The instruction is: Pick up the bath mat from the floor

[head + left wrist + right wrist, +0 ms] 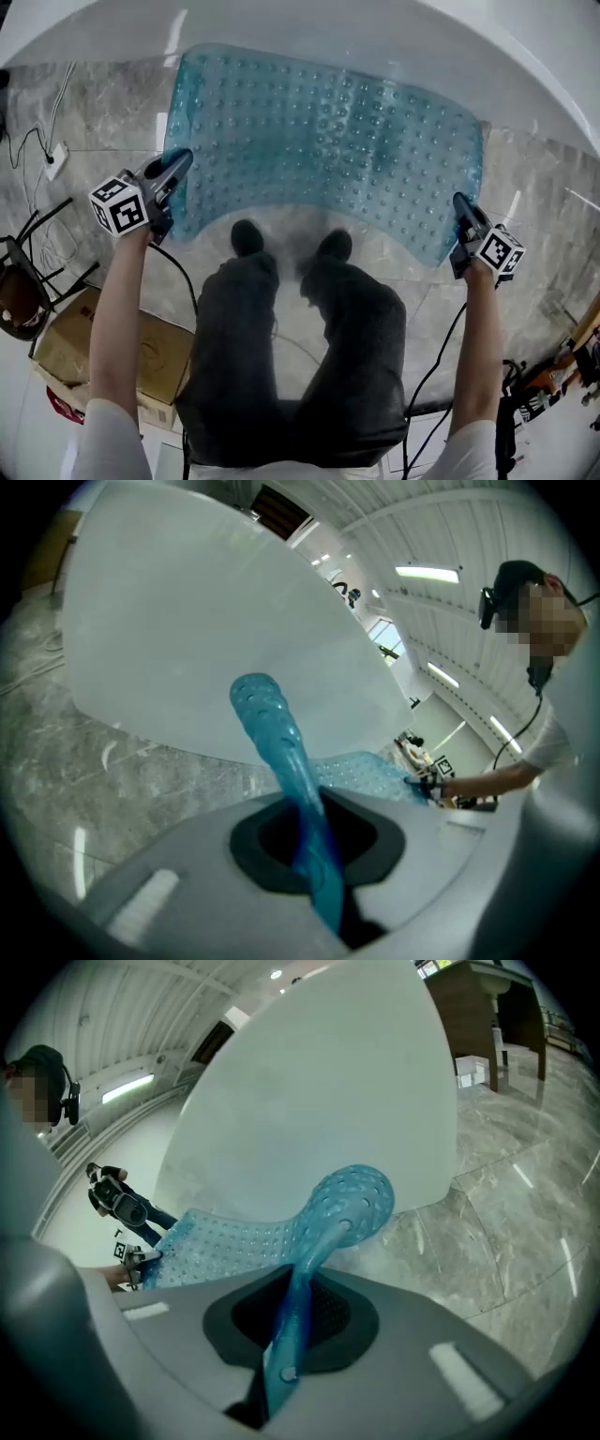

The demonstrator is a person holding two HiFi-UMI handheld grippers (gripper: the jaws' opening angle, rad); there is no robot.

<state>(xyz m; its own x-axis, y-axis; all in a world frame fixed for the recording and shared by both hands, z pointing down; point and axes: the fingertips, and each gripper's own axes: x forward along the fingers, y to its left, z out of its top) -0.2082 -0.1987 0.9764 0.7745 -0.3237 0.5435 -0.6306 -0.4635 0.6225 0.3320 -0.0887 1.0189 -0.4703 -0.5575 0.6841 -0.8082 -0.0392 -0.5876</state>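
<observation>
A translucent blue bath mat [328, 141] with raised bumps hangs stretched between my two grippers, above the marble floor and in front of a white tub. My left gripper [176, 167] is shut on the mat's near left edge; in the left gripper view the mat's edge [298, 780] runs pinched between the jaws. My right gripper [461, 208] is shut on the near right corner; in the right gripper view the mat's corner [323, 1227] sticks up from the closed jaws. The mat's middle sags toward the person's feet.
A white bathtub [375, 37] curves along the far side. Grey marble floor [75, 122] lies below. The person's legs and black shoes [248, 239] stand just behind the mat. A cardboard box [84, 347], a chair [19, 281] and cables lie at left.
</observation>
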